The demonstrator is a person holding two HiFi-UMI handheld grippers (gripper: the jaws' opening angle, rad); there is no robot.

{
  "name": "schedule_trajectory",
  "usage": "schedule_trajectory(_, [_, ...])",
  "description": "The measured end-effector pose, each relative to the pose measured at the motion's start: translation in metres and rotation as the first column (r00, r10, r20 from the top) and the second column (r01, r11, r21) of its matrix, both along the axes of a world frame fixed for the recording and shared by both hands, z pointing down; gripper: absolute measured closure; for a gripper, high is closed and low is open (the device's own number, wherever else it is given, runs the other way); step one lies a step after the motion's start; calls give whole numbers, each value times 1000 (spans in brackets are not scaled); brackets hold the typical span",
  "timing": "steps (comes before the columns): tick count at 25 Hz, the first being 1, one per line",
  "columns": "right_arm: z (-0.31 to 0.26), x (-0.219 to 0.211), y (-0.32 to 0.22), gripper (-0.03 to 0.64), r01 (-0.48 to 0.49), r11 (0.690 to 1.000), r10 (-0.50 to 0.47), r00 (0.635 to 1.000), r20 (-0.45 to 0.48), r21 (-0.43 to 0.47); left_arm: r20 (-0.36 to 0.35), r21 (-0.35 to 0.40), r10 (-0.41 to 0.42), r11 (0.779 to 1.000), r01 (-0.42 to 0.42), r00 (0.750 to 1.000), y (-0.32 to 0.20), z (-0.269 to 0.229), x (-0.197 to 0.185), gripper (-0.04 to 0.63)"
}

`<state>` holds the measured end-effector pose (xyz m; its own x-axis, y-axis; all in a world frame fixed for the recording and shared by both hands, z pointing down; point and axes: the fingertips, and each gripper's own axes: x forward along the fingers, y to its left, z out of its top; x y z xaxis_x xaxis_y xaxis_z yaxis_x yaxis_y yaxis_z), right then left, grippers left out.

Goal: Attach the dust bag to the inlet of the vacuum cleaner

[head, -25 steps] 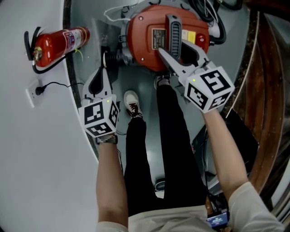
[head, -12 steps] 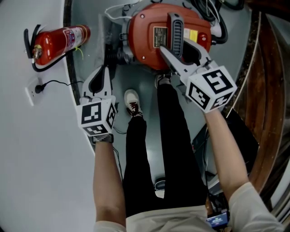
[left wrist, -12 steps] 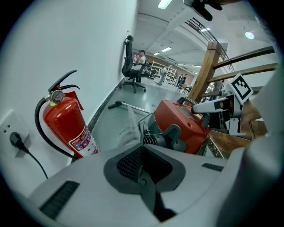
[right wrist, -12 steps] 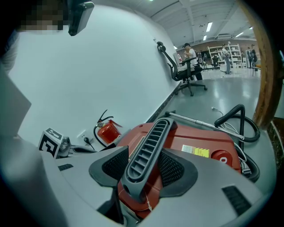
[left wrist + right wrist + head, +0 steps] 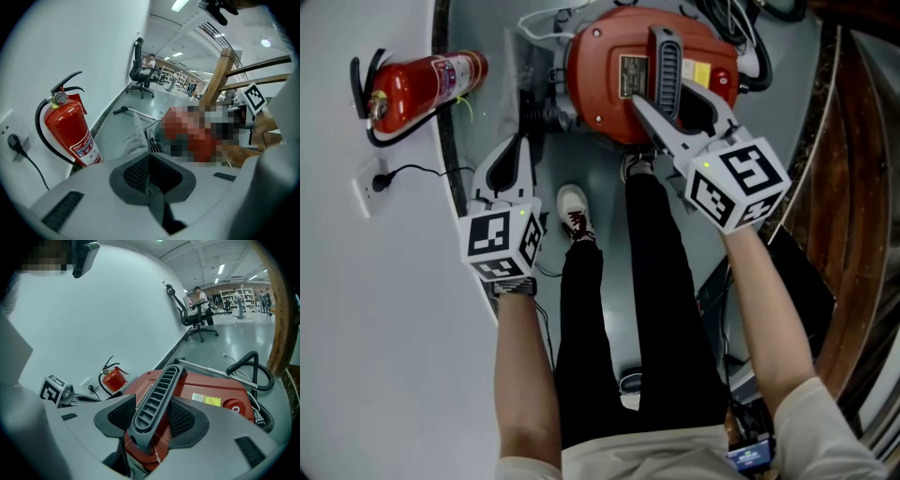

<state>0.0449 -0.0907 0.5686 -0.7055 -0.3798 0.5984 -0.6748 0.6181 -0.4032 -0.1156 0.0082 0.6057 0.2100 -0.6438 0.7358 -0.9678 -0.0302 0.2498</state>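
Red-painted metal is showing at the far left, where one fire extinguisher (image 5: 417,89) is standing against the wall, near one wall socket (image 5: 370,192) that is carrying a plug. Just right of it, the left gripper (image 5: 518,141) is reaching toward the vacuum's flank. Its jaws are pressing together and appear to be pinching the lower edge of the one pale grey dust bag (image 5: 135,138), which is rising from the jaw tips. This is probably keeping the bag's mouth lined up for fitting. The bag is hanging just beside the fitting (image 5: 551,114) on the machine's left side, which I am taking to be the inlet, and does not look seated on it yet. Further right, the one red vacuum cleaner (image 5: 605,84) is sitting on the floor. The right gripper (image 5: 675,111) is clamping its jaws on the grey ribbed handle (image 5: 664,66), likely bracing the body against the push. One black hose (image 5: 248,366) is looping at the far right.
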Motion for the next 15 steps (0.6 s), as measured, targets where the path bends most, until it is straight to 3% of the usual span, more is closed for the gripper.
schedule_trajectory(15, [0, -1, 0, 407, -1, 1000, 1, 1000, -3, 2, -12, 1, 19, 1000, -19, 1000, 0, 0, 4, 588])
